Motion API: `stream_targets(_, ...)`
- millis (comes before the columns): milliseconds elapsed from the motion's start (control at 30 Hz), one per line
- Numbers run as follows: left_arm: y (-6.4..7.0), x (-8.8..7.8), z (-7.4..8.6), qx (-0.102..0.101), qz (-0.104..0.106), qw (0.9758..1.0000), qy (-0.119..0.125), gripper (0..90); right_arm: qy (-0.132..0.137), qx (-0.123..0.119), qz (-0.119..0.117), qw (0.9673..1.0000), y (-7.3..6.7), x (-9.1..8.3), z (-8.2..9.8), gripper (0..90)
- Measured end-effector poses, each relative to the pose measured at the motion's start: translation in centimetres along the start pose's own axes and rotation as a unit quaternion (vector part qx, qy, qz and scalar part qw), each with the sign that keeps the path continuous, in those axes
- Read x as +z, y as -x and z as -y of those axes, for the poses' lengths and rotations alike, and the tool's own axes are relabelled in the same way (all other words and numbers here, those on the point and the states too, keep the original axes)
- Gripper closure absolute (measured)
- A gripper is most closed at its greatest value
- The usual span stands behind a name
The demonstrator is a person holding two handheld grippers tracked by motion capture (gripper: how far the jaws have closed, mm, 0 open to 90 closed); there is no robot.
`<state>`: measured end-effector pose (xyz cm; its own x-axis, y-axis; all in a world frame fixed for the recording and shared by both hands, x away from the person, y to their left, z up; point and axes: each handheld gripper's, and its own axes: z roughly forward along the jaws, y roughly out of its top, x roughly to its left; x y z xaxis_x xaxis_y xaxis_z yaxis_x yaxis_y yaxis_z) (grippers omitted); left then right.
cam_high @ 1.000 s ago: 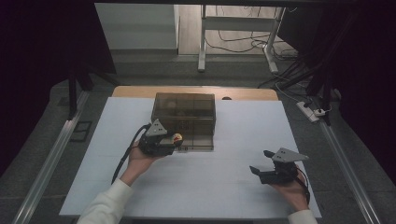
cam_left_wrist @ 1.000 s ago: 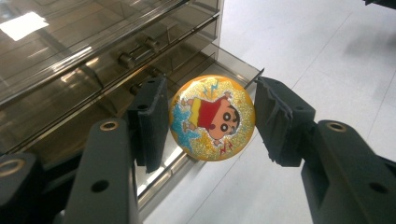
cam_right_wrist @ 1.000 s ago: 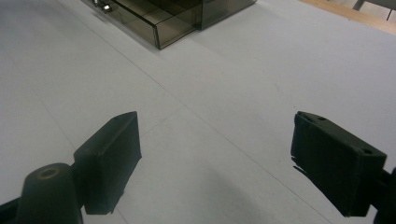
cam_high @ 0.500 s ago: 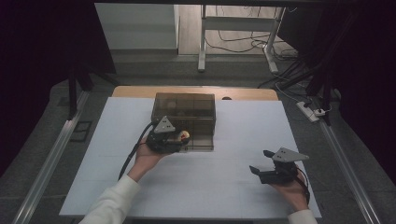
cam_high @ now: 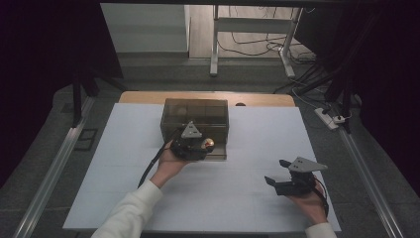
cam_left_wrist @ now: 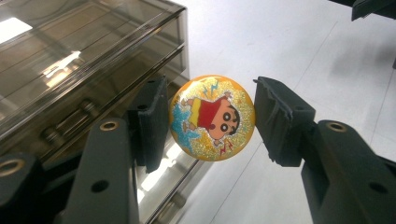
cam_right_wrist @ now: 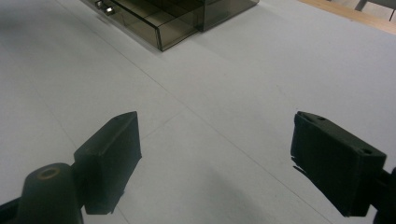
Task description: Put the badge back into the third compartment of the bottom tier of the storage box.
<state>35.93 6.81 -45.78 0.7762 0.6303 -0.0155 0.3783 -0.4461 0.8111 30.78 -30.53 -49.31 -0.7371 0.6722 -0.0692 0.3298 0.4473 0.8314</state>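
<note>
A round orange badge (cam_left_wrist: pixel 212 117) with a cartoon boy on it hangs between the pads of my left gripper (cam_left_wrist: pixel 211 122), which is shut on its two edges. In the high view that gripper (cam_high: pixel 207 145) holds the badge (cam_high: pixel 209 144) over the front of a smoky transparent drawer box (cam_high: pixel 195 115), above its pulled-out bottom drawer (cam_high: pixel 220 154). The drawer box (cam_left_wrist: pixel 70 60) rises just to the left of the badge in the left gripper view. My right gripper (cam_high: pixel 275 171) rests at the table's front right, open, with nothing between its fingers (cam_right_wrist: pixel 109 154).
A white sheet (cam_high: pixel 124 148) covers the table, with a wooden edge (cam_high: pixel 143 97) at the back. The open drawer (cam_right_wrist: pixel 159 23) shows far off in the right gripper view. A cable (cam_high: pixel 151 166) trails from the left gripper toward the person.
My left gripper has carried the badge to the right, from the box's left front corner to over the open drawer. The right gripper has stayed put.
</note>
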Motion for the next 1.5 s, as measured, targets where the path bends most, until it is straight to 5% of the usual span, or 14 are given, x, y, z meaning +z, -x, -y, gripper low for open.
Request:
stream_targets(867,0.0,4.9,-0.8,0.009,-0.019,0.999,-0.039,46.3,-0.007,0.0,-0.001,1.0,0.0,0.2,0.1,16.0)
stream_targets(1500,-0.8,7.3,0.0,0.003,-0.035,0.9968,-0.072,46.1,-0.009,0.001,-0.002,1.0,0.0,0.3,0.2,16.1)
